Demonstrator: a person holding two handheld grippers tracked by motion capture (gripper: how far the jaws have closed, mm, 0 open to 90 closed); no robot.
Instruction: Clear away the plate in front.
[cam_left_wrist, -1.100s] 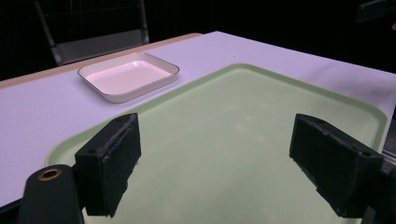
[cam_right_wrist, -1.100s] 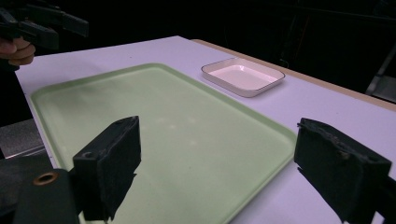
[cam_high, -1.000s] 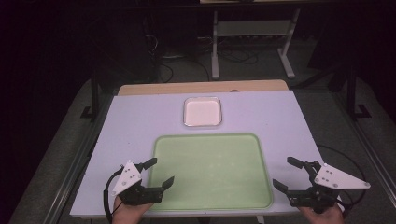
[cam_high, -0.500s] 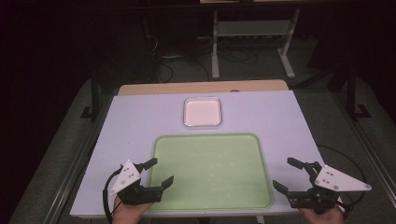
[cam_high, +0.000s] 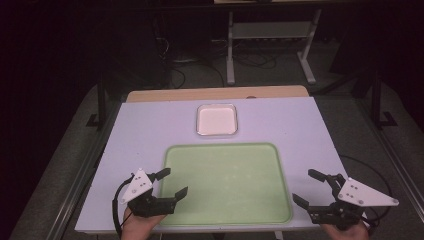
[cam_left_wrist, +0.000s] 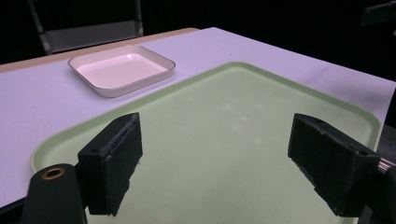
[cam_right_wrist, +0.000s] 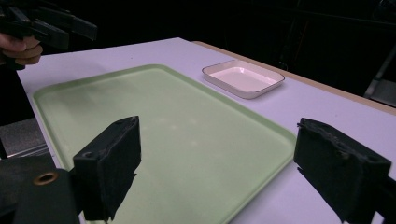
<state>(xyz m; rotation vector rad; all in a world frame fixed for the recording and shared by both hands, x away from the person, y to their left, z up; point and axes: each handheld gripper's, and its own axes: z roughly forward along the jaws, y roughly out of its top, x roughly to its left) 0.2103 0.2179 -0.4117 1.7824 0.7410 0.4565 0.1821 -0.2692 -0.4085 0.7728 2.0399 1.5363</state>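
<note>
Your left gripper (cam_high: 172, 182) hovers over the green tray's (cam_high: 227, 182) near-left corner, jaws spread and empty; your right gripper (cam_high: 309, 188) hangs just off the tray's right rim — also spread, grasping nothing. The tray lies flat at the table's (cam_high: 150, 130) near edge, long axis left-to-right. Beyond it sits a white dish (cam_high: 216, 120).

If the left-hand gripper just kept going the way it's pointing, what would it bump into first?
Probably nothing soon: the left gripper, fingers open, points across the empty green tray. Farther along sits the small white dish, somewhat left of its line, so it may pass beside it. Depth is hard to judge.
</note>
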